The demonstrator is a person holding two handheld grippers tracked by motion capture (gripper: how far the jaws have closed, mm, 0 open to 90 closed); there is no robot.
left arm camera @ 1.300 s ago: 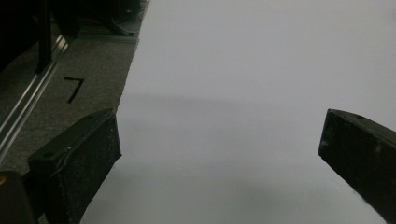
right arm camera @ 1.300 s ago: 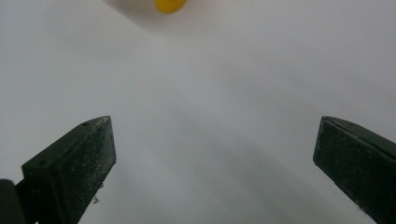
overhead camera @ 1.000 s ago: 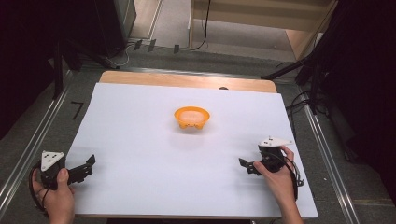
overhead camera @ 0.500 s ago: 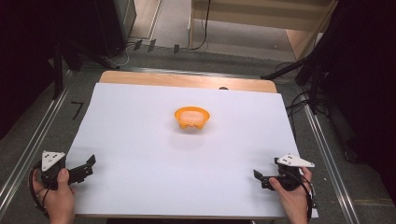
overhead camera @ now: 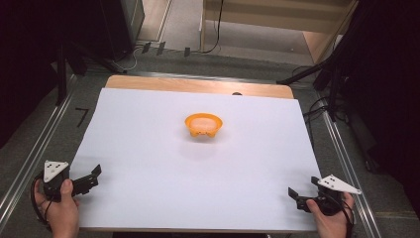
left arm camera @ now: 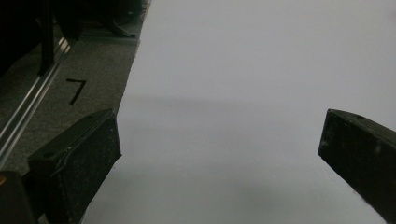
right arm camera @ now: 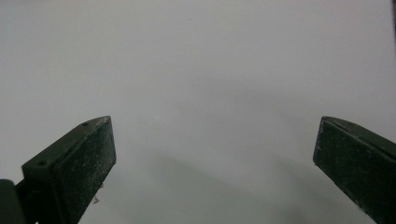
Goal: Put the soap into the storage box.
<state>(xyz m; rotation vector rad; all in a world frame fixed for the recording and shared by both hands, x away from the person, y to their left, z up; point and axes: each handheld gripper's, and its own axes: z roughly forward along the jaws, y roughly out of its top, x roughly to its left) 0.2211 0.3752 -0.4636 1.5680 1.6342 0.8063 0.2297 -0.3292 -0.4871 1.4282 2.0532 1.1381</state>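
Orange plastic bowl point(overhead camera: 203, 125) with a scalloped rim sits alone just above the centre of the high view, on the white sheet covering the tabletop point(overhead camera: 148, 148), well apart from both of my tools. At lower left of that frame, my left gripper point(overhead camera: 92, 177) hangs at the sheet's left edge, its black fingers spread apart and holding nothing; my left hand point(overhead camera: 59, 208) wraps its body below the grey three-cornered plate. At lower right, my right gripper point(overhead camera: 297, 196) sits near the sheet's bottom right corner, fingers likewise parted and empty, with my right hand point(overhead camera: 332, 220) behind it. In the left gripper view, my two fingers point(left arm camera: 79, 158) stand wide at the bottom corners, white sheet between them and grey carpeted floor point(left arm camera: 84, 60) with a black mark at upper left. In the right gripper view, my fingers point(right arm camera: 74, 163) frame bare white sheet.
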